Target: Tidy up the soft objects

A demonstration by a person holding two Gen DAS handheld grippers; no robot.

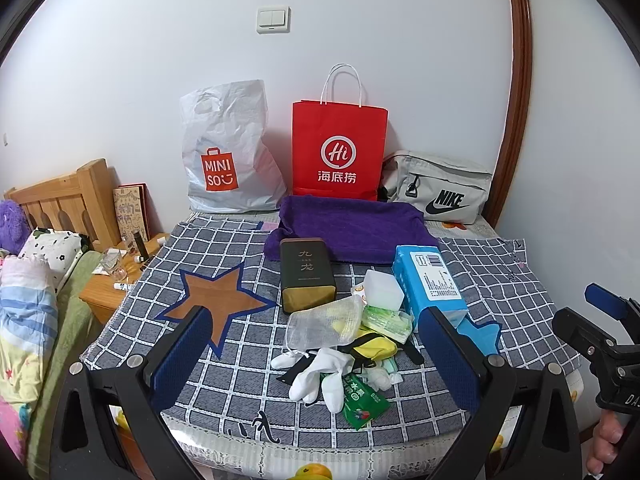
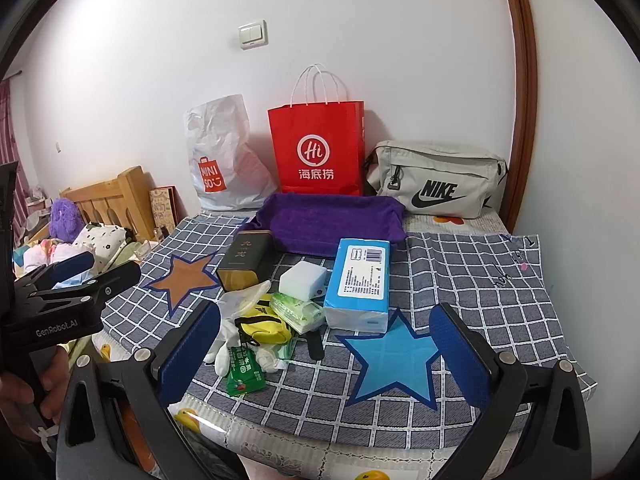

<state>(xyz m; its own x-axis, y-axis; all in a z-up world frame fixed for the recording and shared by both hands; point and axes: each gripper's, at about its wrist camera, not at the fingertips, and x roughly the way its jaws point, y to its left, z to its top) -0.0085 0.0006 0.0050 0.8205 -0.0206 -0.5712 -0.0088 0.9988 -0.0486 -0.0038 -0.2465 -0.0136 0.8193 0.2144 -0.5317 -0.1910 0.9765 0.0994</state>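
Note:
A pile of small items lies mid-table on the checked cloth (image 1: 240, 364): a white glove (image 1: 320, 376), a yellow pouch (image 1: 374, 346), a mesh bag (image 1: 326, 322), a green wipes pack (image 1: 386, 318), a green sachet (image 1: 362, 400), a white box (image 1: 384, 290). A blue tissue pack (image 2: 360, 280) and a dark tin (image 1: 306, 274) stand beside it. A purple towel (image 1: 348, 224) lies behind. My left gripper (image 1: 316, 354) is open over the pile's near side. My right gripper (image 2: 328, 354) is open above the blue star (image 2: 394, 360), right of the pile.
A white Miniso bag (image 1: 224, 152), a red paper bag (image 1: 338, 148) and a grey Nike pouch (image 1: 440, 188) stand against the wall. A brown star patch (image 1: 218, 302) marks the cloth's left. A bed with pillows (image 1: 44, 248) and a nightstand (image 1: 116, 284) lie to the left.

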